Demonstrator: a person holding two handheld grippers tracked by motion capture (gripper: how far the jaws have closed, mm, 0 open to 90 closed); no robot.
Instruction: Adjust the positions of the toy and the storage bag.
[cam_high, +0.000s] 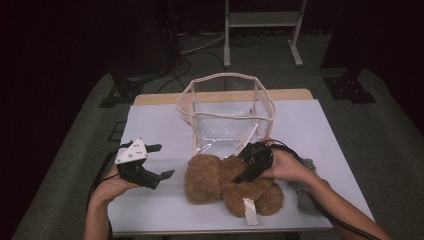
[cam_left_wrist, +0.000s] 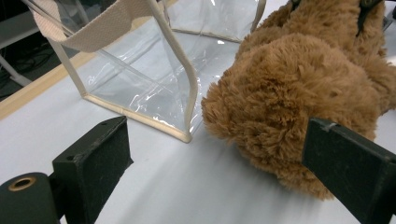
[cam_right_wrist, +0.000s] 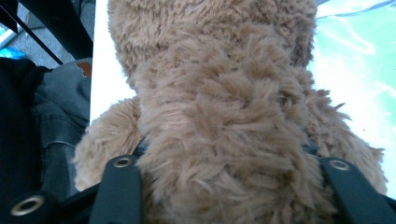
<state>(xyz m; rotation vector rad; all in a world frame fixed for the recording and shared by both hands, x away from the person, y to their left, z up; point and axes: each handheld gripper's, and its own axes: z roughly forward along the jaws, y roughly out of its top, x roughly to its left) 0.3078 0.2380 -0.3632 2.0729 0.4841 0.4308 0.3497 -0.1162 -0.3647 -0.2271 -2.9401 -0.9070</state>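
While the right gripper (cam_high: 250, 167) clasps the teddy bear (cam_high: 227, 182) (brown, furry) — the left gripper (cam_high: 155, 162) gapes.

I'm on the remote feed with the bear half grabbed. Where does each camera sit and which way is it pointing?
High view: above the person's side, facing forward and down on the table; both forearms enter from below, left tool open, right tool on the teddy bear.
Left gripper view: rides the left tool, looking between its spread jaws at the bear's head and the clear bag.
Right gripper view: rides the right tool, jaws pressed into the bear's fur.
Shared: all three show the bear; the high and left gripper views share the bag.
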